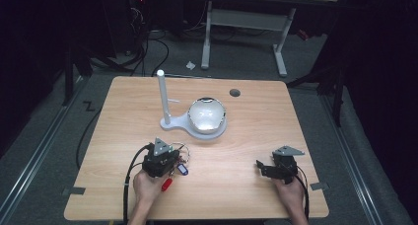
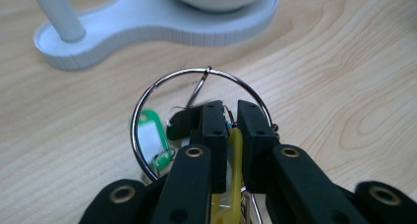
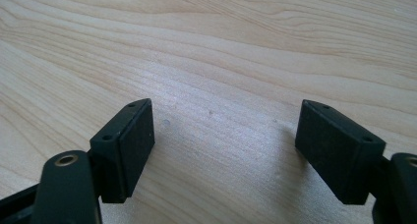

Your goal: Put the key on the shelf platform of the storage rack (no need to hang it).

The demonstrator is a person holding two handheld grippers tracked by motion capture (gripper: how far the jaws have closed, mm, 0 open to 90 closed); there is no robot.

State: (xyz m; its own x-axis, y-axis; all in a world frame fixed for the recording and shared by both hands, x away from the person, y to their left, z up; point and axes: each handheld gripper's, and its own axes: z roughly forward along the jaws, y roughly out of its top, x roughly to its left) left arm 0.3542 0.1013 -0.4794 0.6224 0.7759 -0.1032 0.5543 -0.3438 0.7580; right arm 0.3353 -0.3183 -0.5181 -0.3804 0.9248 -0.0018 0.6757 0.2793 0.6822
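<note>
Clamped on a yellow plastic tag, the left gripper carries a light, floppy, jingling steel key ring; the right gripper gapes empty.

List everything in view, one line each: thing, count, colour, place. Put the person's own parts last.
key ring: one, silver metal, in front of the left gripper's jaws, near the table's front left
key tags: green, yellow, blue, red, one each, bunched at the ring; the yellow one sits between the left jaws
stand: one, white, table centre, flat base with an upright post
dome: one, whitish and glossy, on the stand's base
table: one, light wood
desk frame: one, white legs, on the floor beyond the table
left gripper: black, shut on the yellow tag
right gripper: black, open over bare wood
hands: two, at the table's near edge
</note>
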